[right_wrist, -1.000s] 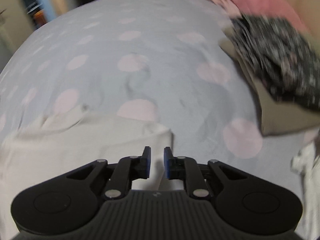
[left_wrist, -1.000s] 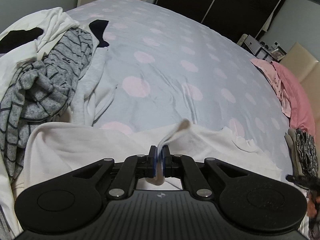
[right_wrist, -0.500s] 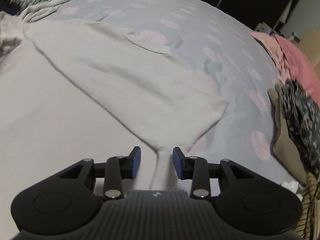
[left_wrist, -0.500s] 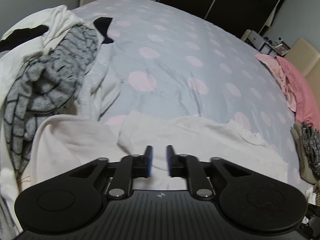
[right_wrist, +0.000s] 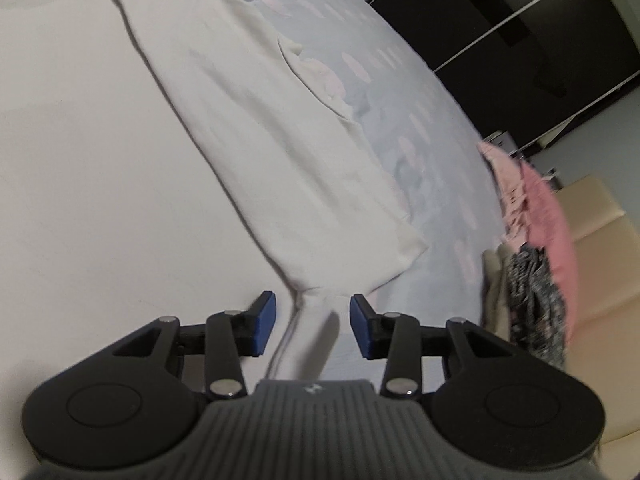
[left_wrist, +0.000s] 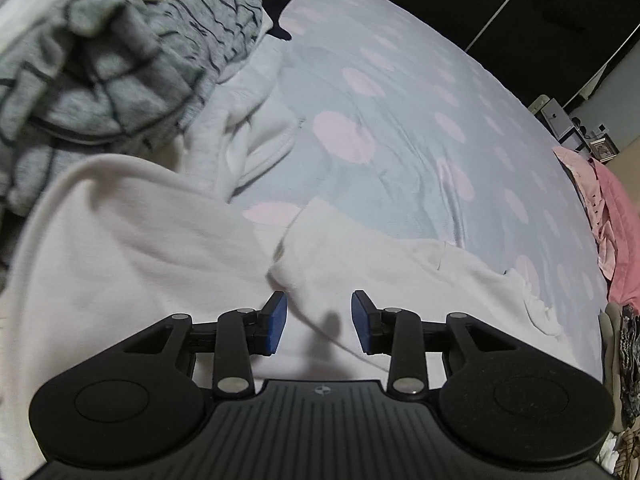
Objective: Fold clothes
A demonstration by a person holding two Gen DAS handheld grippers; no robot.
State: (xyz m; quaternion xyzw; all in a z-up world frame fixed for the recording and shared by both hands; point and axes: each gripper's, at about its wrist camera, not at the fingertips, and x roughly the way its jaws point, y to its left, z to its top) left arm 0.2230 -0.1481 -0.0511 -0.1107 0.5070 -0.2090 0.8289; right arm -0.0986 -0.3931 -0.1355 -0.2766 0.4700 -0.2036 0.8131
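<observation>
A big white top [left_wrist: 132,240] lies spread on the bed [left_wrist: 400,120], near the edge where the person stands. It is laid out flat so it can be folded. One part of it, which looks like a sleeve [right_wrist: 280,152], is turned in over the flat body, and you can see the line where one layer lies on the other.

The left gripper [left_wrist: 319,322] hangs low over the white cloth. Its jaws are wide apart and nothing is between them. A corner of the turned-in part sits just in front of the blue pads [left_wrist: 276,320], so I think the gripper is there to be close to that edge.

The right gripper [right_wrist: 312,328] is low over the same top. Its jaws are apart too, with no cloth in them. The fold line runs right up to the gap.

A heap of other clothes [left_wrist: 112,64] waits on the left side of the bed, well away from the top. Pink things [left_wrist: 608,216] lie at the far right. They are kept apart so the white top has room.
</observation>
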